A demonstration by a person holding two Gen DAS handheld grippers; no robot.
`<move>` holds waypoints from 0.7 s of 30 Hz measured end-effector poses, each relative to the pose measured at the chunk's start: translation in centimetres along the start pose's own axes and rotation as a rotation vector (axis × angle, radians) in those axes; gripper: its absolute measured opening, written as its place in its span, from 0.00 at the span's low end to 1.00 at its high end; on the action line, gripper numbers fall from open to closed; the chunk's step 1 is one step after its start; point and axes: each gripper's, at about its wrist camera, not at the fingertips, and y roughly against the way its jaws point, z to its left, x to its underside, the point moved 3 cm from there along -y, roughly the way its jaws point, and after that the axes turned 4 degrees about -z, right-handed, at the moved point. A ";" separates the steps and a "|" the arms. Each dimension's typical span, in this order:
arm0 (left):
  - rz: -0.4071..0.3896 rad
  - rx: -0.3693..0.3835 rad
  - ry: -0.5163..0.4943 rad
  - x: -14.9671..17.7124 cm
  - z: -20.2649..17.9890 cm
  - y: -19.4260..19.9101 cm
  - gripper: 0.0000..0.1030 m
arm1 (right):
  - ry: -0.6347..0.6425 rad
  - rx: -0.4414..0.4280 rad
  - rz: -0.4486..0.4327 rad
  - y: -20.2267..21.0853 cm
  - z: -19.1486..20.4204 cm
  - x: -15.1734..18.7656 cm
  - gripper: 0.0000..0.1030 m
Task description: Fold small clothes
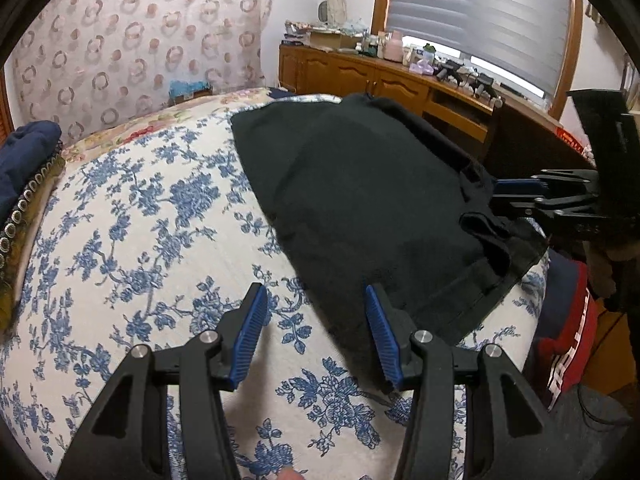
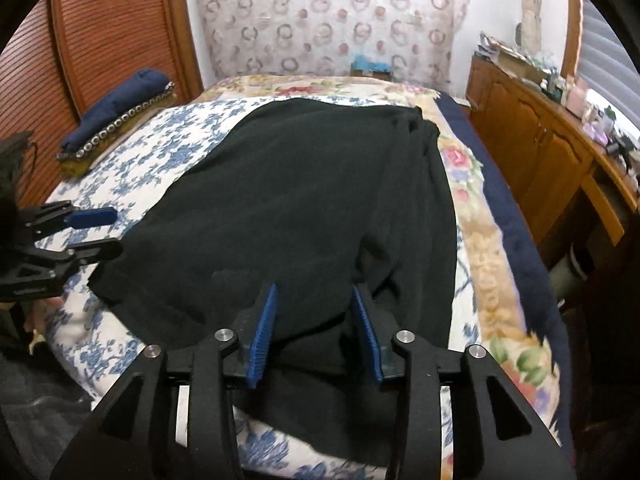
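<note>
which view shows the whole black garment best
The right wrist view: the black fabric garment lies nearly whole across the floral bedspread. The left wrist view shows it slanted, its right edge partly behind the right gripper.

light: soft daylight from window (image 1: 480, 20) | motion blur | edges: fisheye-bent, dark corners

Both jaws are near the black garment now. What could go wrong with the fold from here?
1. The right gripper stands open over bunched folds at the near edge of the black garment; closing here may catch several layers, not one.
2. The left gripper is open, half over the floral bedspread; it could pinch the bedspread along with the hem.
3. The garment's right side lies rumpled, so a fold may set creases.
</note>
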 end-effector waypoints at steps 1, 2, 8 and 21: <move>0.011 -0.001 0.000 0.1 0.0 -0.3 0.48 | -0.005 -0.003 0.003 0.0 0.2 0.2 0.41; 0.018 -0.002 0.000 0.2 0.0 -0.4 0.48 | -0.012 -0.008 0.006 0.0 0.3 0.4 0.42; 0.026 -0.018 -0.010 0.9 -0.3 -1.0 0.49 | -0.028 -0.043 0.017 -0.6 1.0 0.9 0.42; 0.024 -0.020 -0.025 1.0 -0.7 -0.7 0.50 | -0.042 -0.137 -0.030 0.1 -0.2 1.5 0.04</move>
